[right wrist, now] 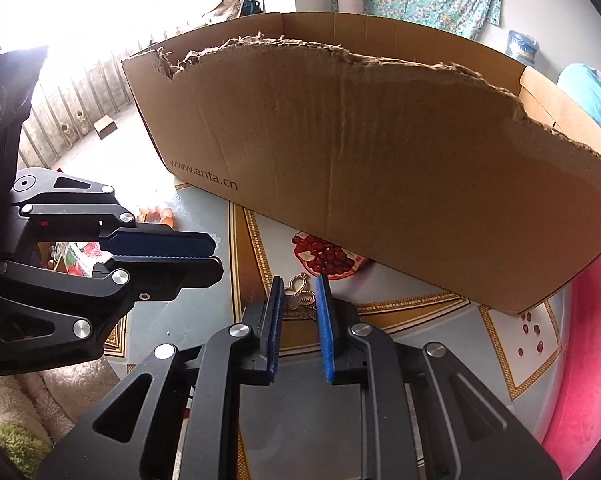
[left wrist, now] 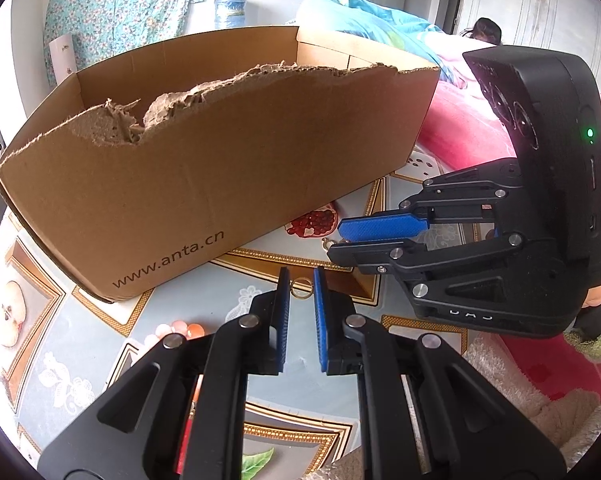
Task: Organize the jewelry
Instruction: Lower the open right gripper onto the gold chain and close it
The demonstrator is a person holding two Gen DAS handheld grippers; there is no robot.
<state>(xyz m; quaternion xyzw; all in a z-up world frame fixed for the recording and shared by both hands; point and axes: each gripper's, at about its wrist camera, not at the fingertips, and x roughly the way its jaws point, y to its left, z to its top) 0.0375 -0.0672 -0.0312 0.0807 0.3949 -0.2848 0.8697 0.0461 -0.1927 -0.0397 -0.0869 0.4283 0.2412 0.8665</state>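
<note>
1. The torn cardboard box (left wrist: 204, 168) stands on the patterned tabletop (left wrist: 204, 292), just behind both tools. Its ragged front wall is high, so I judge a piece lifted toward it could snag or drop short.
2. The left tongs (left wrist: 301, 280) are parted a little and empty, straddling a small gold ring (left wrist: 301, 288) lying flat on the tabletop.
3. The right tongs (right wrist: 299, 292) are likewise parted and grip nothing, framing a gold looped pendant (right wrist: 298, 293) near the printed pomegranate.
4. Both pieces are thin and flat. Closing too high would likely miss them, and too low could scrape the cloth or flick them away.
5. The two tools sit close, so they might collide.
</note>
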